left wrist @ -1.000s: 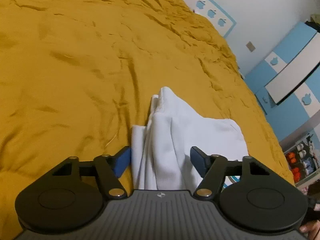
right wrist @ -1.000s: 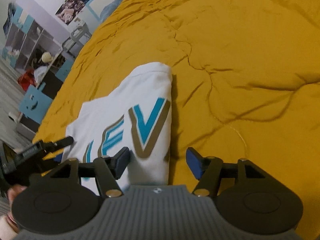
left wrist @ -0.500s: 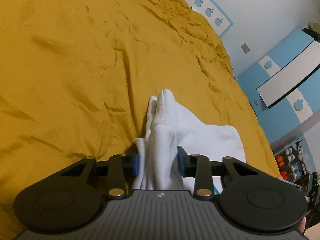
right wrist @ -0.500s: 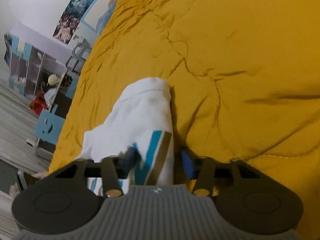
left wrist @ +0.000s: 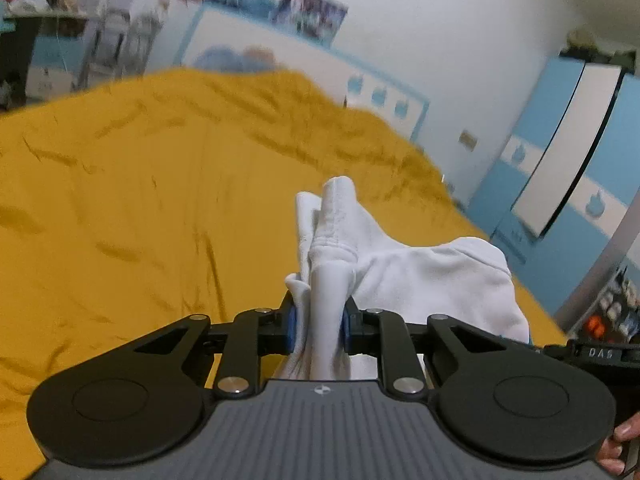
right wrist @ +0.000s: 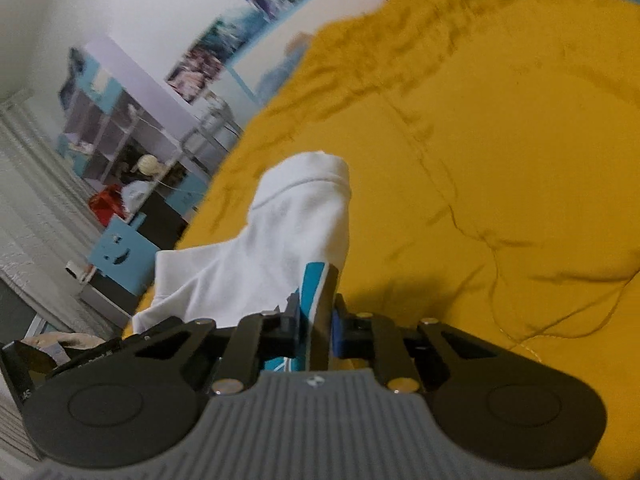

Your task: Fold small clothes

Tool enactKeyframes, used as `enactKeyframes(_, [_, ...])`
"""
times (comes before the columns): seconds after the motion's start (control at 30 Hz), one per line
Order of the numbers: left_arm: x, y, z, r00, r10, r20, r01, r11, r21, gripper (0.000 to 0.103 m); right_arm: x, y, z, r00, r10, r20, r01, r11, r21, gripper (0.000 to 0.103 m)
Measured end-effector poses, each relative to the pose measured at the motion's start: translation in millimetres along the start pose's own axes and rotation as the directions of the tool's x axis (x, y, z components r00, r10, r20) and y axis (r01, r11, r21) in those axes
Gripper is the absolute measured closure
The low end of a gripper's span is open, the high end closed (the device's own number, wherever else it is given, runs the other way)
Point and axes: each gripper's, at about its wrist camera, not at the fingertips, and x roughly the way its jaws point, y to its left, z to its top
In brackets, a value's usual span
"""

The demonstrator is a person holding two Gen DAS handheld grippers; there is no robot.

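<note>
Left wrist view: left gripper (left wrist: pixel 318 330) closing, blue pads already pinching a bunched ridge of the white garment (left wrist: pixel 432 280). Rest of the cloth draped to the right and hanging toward the near right edge of the bed (left wrist: pixel 120 208) with its mustard quilt. Thin knit, light and limp; sure to sag and swing from any held point, so best taken at a hem or corner with all layers gathered. A second ago: jaws wide apart, garment lying flat on the quilt between them; now raised, with wall and wardrobe in sight.

Right wrist view: right gripper (right wrist: pixel 316 330) closing too, clamped on the garment's edge at the teal-and-tan lettering (right wrist: pixel 312 284). Cuff-like end sticking up ahead, remainder trailing left toward the bed's left edge; possibly clear of the quilt, hard to tell through the blur. Earlier: print spread flat and readable, jaws open; now crumpled and lifted.
</note>
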Motion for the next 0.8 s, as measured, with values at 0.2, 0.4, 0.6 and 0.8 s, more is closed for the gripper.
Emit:
enactKeyframes(0.2, [-73.6, -43.2, 0.3, 0.992, -0.005, 0.128, 0.003, 1.000, 0.017, 0.081, -70.7, 46.0, -4.5, 0.996, 0.042, 0.074, -0.035, 0.994, -0.101, 0.094])
enactKeyframes(0.4, [-116.5, -81.9, 1.6, 0.977, -0.073, 0.200, 0.072, 0.997, 0.015, 0.082, -151.6, 75.7, -16.6, 0.980, 0.091, 0.178, -0.053, 0.977, -0.205, 0.094])
enactKeyframes(0.6, [-138.7, -112.7, -5.6, 0.970, -0.150, 0.191, 0.146, 0.989, 0.037, 0.082, -221.6, 73.3, -23.4, 0.971, 0.108, 0.213, -0.057, 0.971, -0.231, 0.094])
enactKeyframes(0.8, [-134.1, -112.4, -20.7, 0.981, -0.168, 0.096, 0.167, 0.986, 0.011, 0.082, -258.4, 52.0, -29.2, 0.987, 0.087, 0.136, -0.062, 0.982, -0.178, 0.094])
